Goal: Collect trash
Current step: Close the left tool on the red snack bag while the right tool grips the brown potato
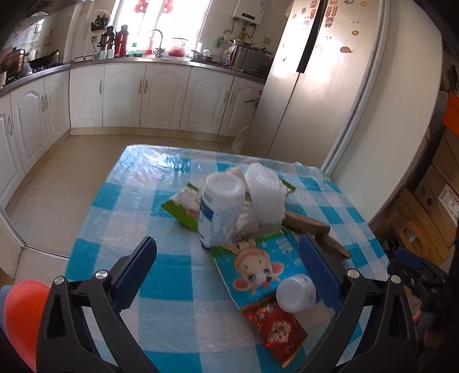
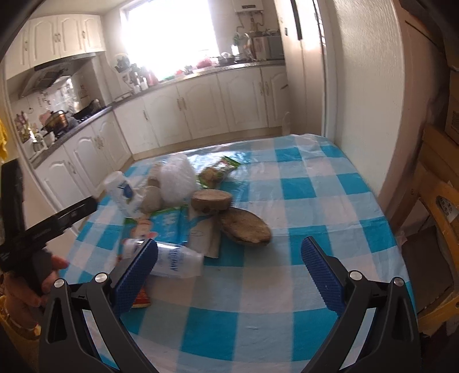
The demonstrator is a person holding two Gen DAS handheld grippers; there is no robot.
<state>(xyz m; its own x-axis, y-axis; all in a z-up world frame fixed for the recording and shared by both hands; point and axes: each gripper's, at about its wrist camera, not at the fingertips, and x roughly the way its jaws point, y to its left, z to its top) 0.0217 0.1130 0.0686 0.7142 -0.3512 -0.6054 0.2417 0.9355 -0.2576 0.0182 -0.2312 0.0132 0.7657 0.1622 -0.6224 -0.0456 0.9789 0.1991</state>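
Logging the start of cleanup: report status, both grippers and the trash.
Left gripper open, empty. Right gripper open, empty. Trash pile untouched on checkered tablecloth: white bottles, bubble wrap, red wrapper. Nothing blocking.

A blue-and-white checked tablecloth (image 1: 120,218) covers the table. Behind it stand white kitchen cabinets (image 1: 160,94), a tall fridge (image 1: 324,86) with stickers, and a bright window (image 1: 160,17). A pot (image 1: 13,58) sits on the stove. Cardboard boxes (image 1: 430,200) stack at right.

Glossy plastic tablecloth (image 1: 120,212); crinkled foil wrapper (image 1: 279,330); smooth plastic bottle (image 1: 219,212).
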